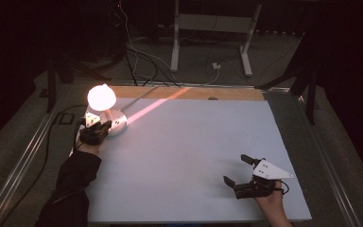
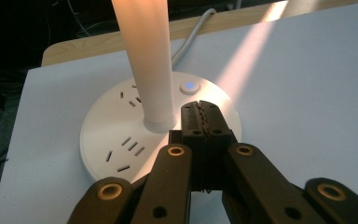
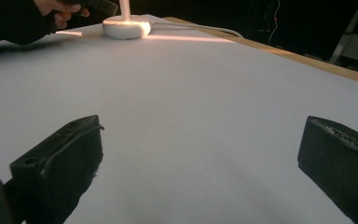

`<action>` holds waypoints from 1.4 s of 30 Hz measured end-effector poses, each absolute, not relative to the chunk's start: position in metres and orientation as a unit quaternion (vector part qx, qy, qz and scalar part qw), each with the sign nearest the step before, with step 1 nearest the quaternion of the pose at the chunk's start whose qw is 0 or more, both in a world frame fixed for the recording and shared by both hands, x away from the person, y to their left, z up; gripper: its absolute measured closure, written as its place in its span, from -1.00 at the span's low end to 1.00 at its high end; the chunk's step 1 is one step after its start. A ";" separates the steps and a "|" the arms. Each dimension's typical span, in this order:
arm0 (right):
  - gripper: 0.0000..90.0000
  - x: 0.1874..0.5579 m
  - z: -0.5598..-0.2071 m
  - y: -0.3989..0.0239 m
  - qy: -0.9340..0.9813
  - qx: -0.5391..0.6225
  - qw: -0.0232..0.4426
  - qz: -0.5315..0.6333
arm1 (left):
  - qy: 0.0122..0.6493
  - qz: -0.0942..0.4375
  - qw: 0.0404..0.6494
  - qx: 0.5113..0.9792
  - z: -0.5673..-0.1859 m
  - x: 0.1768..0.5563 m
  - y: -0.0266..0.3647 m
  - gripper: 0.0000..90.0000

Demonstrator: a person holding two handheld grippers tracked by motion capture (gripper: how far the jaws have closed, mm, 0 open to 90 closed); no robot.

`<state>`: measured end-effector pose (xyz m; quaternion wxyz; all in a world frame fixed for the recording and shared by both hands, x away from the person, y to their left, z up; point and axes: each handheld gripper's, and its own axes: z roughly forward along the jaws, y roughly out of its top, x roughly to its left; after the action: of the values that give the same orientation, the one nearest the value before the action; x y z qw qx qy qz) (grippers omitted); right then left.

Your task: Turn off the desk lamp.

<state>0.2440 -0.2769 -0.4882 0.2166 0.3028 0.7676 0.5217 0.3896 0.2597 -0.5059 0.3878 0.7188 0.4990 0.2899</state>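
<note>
Left gripper (image 2: 200,122), jaws closed and empty, is hovering over the lamp base (image 2: 121,135); pressing off-centre risks missing its button (image 2: 189,87) or tipping the lamp.

A white table (image 1: 194,156) carries a lit lamp (image 1: 105,106) at its far-left corner.

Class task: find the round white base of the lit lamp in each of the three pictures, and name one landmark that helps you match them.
High view: lamp base sits far left, by the left gripper.
Left gripper view: centre, under the shut jaws.
Right gripper view: top left, far across the white board.
Shared landmark: the glowing lamp stem rising from the base.
</note>
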 end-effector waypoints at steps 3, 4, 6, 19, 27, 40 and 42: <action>-1.00 0.244 -0.488 -0.277 0.767 0.303 0.216 0.522 | 0.500 0.288 0.386 0.719 -0.508 0.390 0.260 1.00; -1.00 0.244 -0.488 -0.277 0.767 0.303 0.216 0.523 | 0.502 0.286 0.386 0.719 -0.510 0.390 0.260 1.00; -1.00 0.244 -0.488 -0.277 0.767 0.303 0.216 0.523 | 0.503 0.287 0.386 0.718 -0.511 0.391 0.260 1.00; -1.00 0.244 -0.488 -0.277 0.768 0.303 0.215 0.522 | 0.494 0.286 0.378 0.728 -0.518 0.392 0.257 1.00; -1.00 0.244 -0.489 -0.276 0.769 0.303 0.214 0.522 | 0.494 0.286 0.370 0.733 -0.516 0.392 0.256 1.00; -1.00 0.244 -0.489 -0.276 0.769 0.302 0.214 0.522 | 0.492 0.294 0.394 0.718 -0.497 0.388 0.258 1.00; -1.00 0.244 -0.488 -0.276 0.769 0.302 0.214 0.522 | 0.492 0.298 0.401 0.713 -0.492 0.387 0.259 1.00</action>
<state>0.2439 -0.2763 -0.4884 0.2138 0.3018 0.7688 0.5216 0.3866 0.2593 -0.4923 0.4012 0.7130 0.4916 0.2984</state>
